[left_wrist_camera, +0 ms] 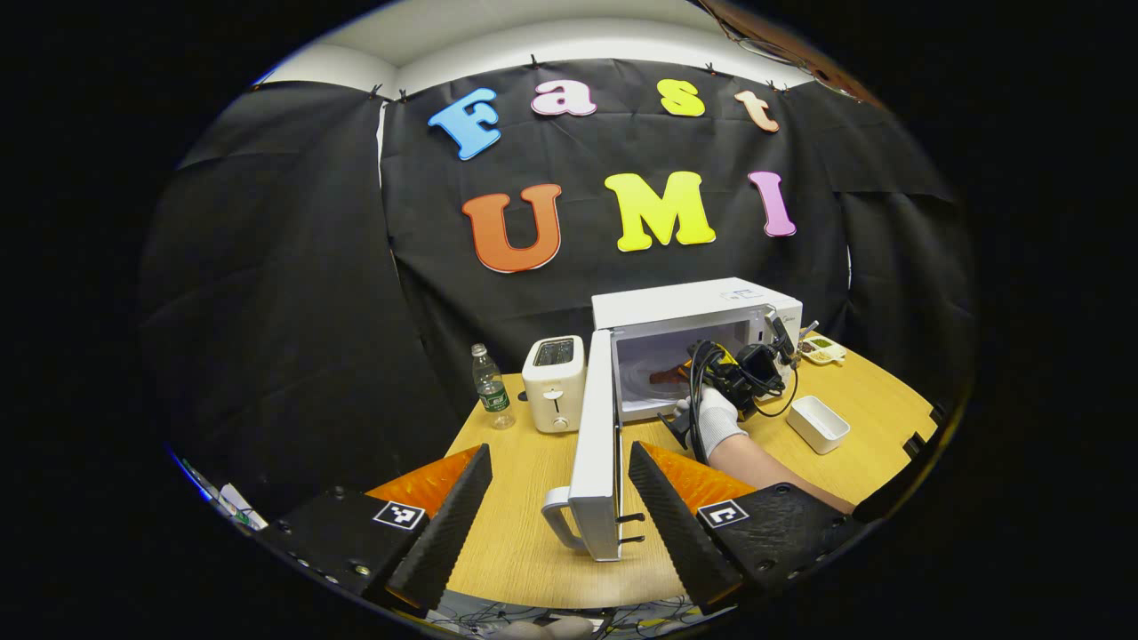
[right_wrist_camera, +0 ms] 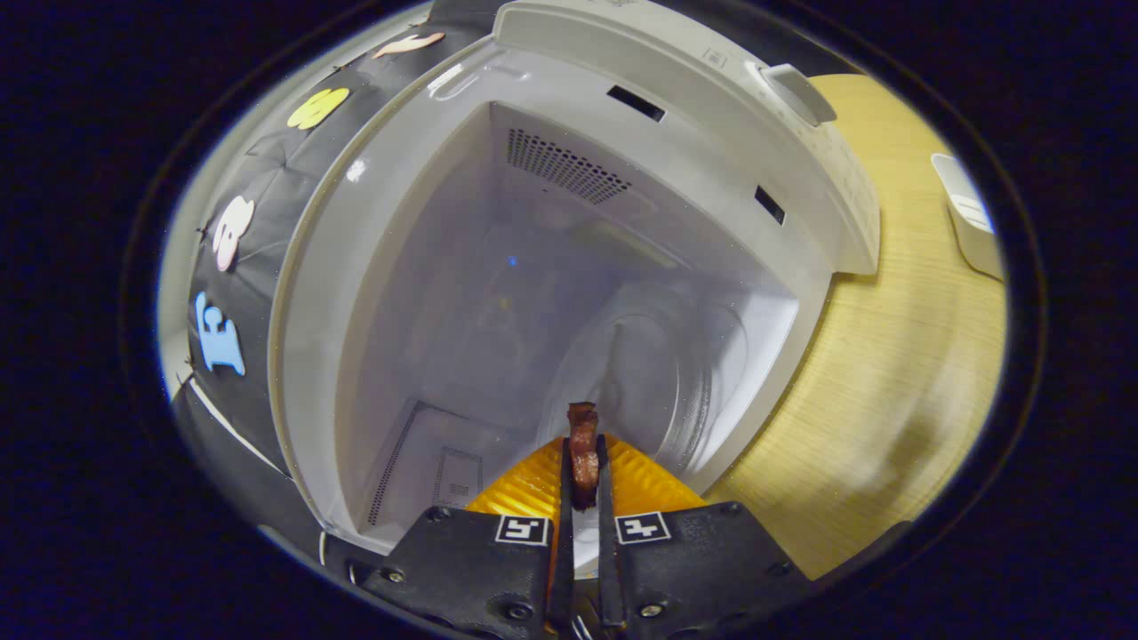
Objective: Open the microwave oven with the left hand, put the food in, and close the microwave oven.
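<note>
A white microwave (left_wrist_camera: 702, 307) stands at the back of the wooden table, and its door (left_wrist_camera: 597, 444) swings out toward me. My left gripper (left_wrist_camera: 560, 498) is open, with the door's edge and handle (left_wrist_camera: 562, 526) between its fingers, untouched. A gloved hand (left_wrist_camera: 716, 418) holds my right gripper (left_wrist_camera: 680, 373) at the oven's mouth. In the right gripper view the cavity (right_wrist_camera: 498, 293) and its glass turntable (right_wrist_camera: 658, 391) lie ahead. My right gripper (right_wrist_camera: 582, 458) is shut on a thin reddish-brown strip of food (right_wrist_camera: 583, 449), held over the turntable's near edge.
A white toaster (left_wrist_camera: 554, 384) and a water bottle (left_wrist_camera: 490, 388) stand left of the door. A white rectangular dish (left_wrist_camera: 819, 423) sits on the table right of the arm; a small tray of food (left_wrist_camera: 821, 349) lies behind it. The dish (right_wrist_camera: 969, 222) lies beside the oven's control panel.
</note>
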`<move>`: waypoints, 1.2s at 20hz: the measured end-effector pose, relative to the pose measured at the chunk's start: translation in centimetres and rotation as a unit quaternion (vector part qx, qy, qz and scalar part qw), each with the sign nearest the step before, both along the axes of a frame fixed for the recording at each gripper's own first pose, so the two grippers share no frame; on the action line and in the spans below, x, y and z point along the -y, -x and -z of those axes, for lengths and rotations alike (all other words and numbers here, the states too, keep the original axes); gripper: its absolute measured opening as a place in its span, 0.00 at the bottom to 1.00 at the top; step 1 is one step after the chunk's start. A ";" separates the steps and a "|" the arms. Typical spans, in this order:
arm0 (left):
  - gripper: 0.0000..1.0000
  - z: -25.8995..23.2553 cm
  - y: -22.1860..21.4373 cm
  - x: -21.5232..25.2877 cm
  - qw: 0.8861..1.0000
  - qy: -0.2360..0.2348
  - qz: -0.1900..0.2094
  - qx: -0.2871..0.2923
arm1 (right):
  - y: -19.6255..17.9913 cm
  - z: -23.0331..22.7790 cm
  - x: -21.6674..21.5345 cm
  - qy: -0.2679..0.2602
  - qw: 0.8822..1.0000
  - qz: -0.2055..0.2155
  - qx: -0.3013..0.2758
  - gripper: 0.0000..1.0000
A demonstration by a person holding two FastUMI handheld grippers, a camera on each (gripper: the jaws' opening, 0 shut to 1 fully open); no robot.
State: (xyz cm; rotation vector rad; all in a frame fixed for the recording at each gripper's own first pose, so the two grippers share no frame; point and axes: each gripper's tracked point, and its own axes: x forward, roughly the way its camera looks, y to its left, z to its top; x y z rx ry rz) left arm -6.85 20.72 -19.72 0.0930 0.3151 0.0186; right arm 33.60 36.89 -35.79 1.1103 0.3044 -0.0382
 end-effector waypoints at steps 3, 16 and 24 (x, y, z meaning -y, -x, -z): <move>0.95 0.4 -0.5 -0.5 1.000 0.008 -0.005 -0.002 | -0.2 0.7 0.5 0.064 0.998 -0.002 -0.004 0.16; 0.96 -0.6 -0.7 -0.7 1.000 -0.001 -0.009 0.017 | 0.6 0.9 2.6 0.343 0.939 -0.026 -0.013 0.70; 0.95 -1.0 -0.8 0.0 1.000 -0.013 -0.010 0.021 | 1.9 -2.2 2.8 0.364 0.930 -0.045 0.019 0.94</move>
